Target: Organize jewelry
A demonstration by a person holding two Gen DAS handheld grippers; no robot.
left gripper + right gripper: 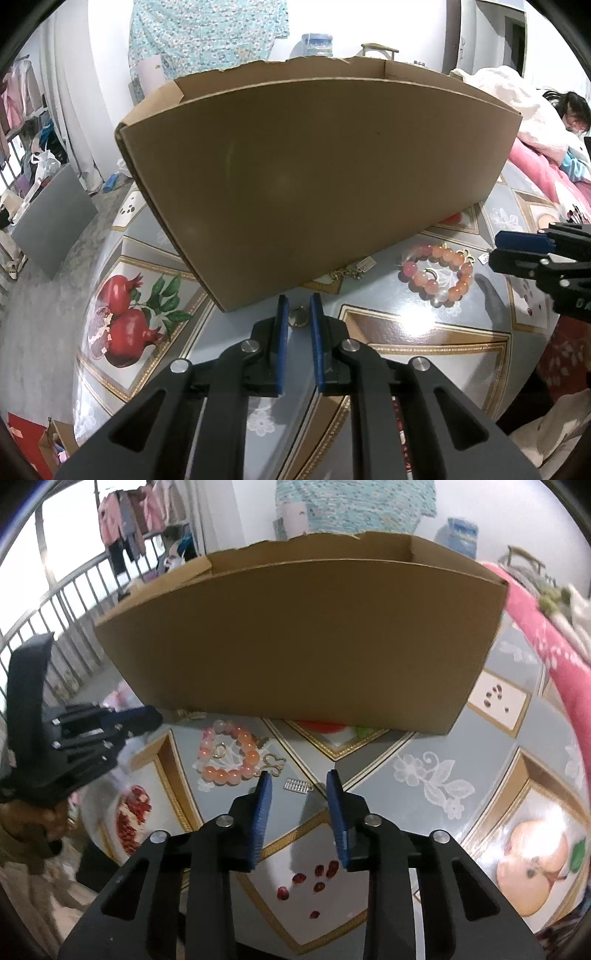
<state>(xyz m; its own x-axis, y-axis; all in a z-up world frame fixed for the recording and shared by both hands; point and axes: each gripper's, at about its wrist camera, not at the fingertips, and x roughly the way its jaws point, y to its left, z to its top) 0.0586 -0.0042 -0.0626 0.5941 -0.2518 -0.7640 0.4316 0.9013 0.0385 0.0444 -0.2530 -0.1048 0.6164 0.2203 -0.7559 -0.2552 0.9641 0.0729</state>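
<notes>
Left tongs [299, 306] nearly clenched on small round gold ring [297, 318] at tips; contact looked likely, not certain. Right tongs [299, 781] released, nothing between pads, small silver charm [296, 786] on table [388, 738] just ahead. Beaded bracelet [229, 753] and gold clasp [273, 763] near, left of charm. Cardboard box [295, 635] behind. Advice: centre pads over charm, descend flat, pinch gently, lift over box wall.
</notes>
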